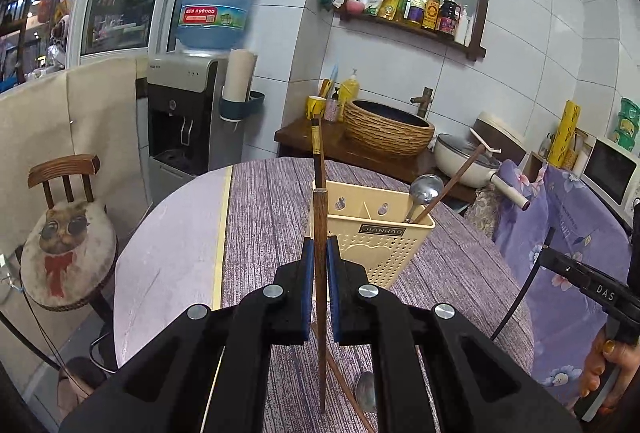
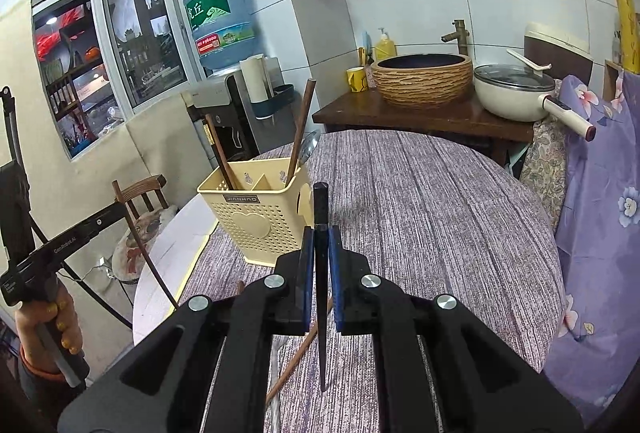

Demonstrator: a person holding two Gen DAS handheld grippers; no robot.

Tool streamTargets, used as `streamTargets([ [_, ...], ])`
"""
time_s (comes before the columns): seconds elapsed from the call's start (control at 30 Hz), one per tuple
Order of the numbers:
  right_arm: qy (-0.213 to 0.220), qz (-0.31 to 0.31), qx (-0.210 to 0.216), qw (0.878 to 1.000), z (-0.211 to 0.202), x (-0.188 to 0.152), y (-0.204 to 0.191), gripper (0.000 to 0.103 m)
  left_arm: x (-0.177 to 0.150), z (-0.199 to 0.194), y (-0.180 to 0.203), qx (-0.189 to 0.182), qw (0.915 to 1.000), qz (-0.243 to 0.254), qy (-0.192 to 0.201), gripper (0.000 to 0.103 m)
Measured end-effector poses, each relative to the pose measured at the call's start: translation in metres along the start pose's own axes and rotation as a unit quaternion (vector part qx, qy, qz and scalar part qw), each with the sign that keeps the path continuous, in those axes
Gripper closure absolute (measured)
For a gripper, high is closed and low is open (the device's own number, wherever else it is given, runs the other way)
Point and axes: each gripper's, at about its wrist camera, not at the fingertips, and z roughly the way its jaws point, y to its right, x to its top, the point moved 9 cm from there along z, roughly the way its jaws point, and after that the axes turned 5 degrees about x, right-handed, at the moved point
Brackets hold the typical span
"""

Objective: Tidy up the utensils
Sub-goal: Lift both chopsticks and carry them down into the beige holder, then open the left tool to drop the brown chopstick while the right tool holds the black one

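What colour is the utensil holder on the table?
Pale cream-yellow utensil holder with perforated walls; the right wrist view shows it best.

I see cream utensil holder [image 1: 380, 245], perforated dot pattern, heart cutout on front. Left gripper [image 1: 319, 257] black, blue pads [image 1: 307, 265], reddish-brown wood-grain chopstick [image 1: 320, 273] between them. Right gripper [image 2: 321, 253] same black/blue, black chopstick [image 2: 321, 273]. Tablecloth [image 2: 420, 213] purple-grey, streaked. Cloth [image 2: 600, 193] beside table lilac, floral print. Basin [image 2: 424, 77] tan, ribbed weave, dark inside. Water bottle [image 1: 218, 1] blue, green label. Chair cushion [image 1: 68, 249] off-white, owl print, red scarf.
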Motion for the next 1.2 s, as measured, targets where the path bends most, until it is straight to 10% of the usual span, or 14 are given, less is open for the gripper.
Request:
streamTargets([
  [0.6, 0.015, -0.043, 0.028, 0.999, -0.011, 0.042, -0.043, 0.095, 0.038, -0.017, 0.004, -0.021, 0.9996, 0.008, 0.015, 0.096],
  [1.2, 0.109, -0.073, 0.016, 0.991, -0.012, 0.198, -0.105, 0.095, 0.173, -0.029, 0.032, -0.022, 0.9960, -0.017, 0.085, 0.101],
])
